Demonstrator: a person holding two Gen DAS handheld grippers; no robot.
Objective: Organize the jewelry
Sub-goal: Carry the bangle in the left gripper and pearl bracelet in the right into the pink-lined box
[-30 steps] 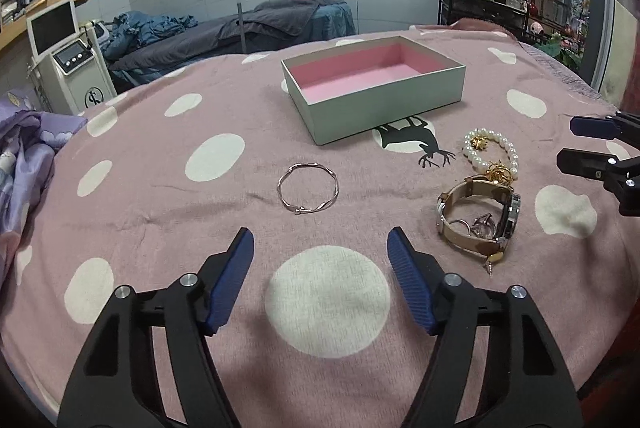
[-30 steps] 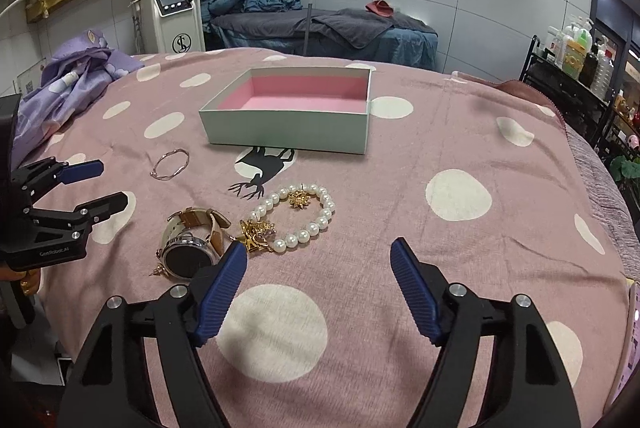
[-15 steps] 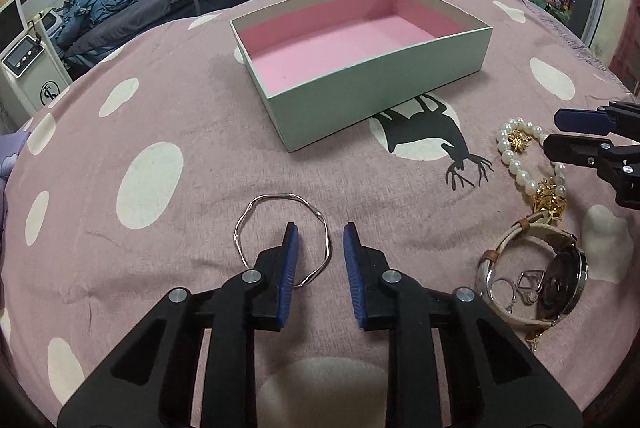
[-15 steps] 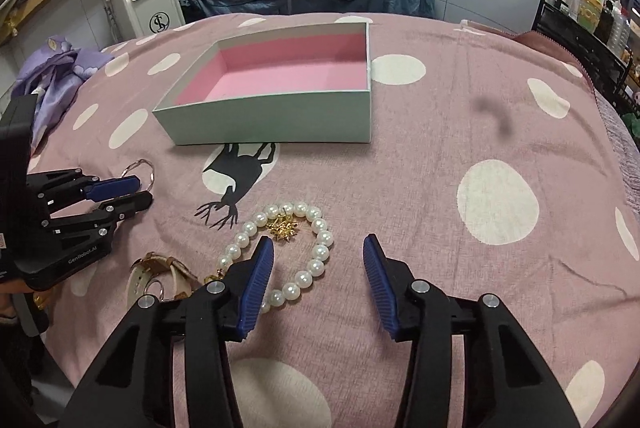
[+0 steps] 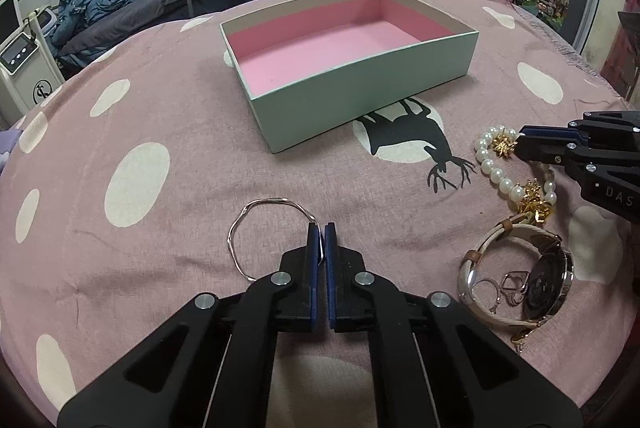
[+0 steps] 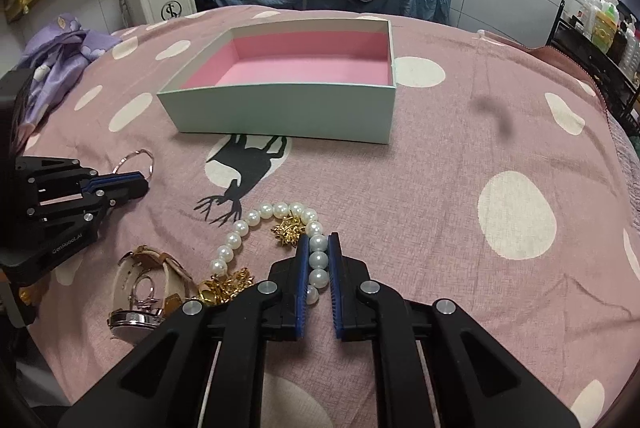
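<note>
A pale green box with a pink lining (image 5: 400, 80) stands open on the pink dotted cloth; it also shows in the right wrist view (image 6: 280, 108). My left gripper (image 5: 319, 228) is shut on the right side of a thin silver bangle (image 5: 256, 206) that lies on the cloth. My right gripper (image 6: 319, 242) is shut on a pearl bracelet (image 6: 240, 232) with gold charms, gripping its right strand. The pearl bracelet (image 5: 494, 170) lies right of the deer print in the left wrist view.
A watch with a cream strap (image 5: 516, 276) lies near the front right with small rings inside its loop; in the right wrist view the watch (image 6: 136, 292) lies at the lower left. Purple fabric (image 6: 60, 56) is bunched at the far left. The cloth's edge runs along the right.
Both grippers moved forward and down and closed: the left onto the silver bangle, the right onto the pearl bracelet.
</note>
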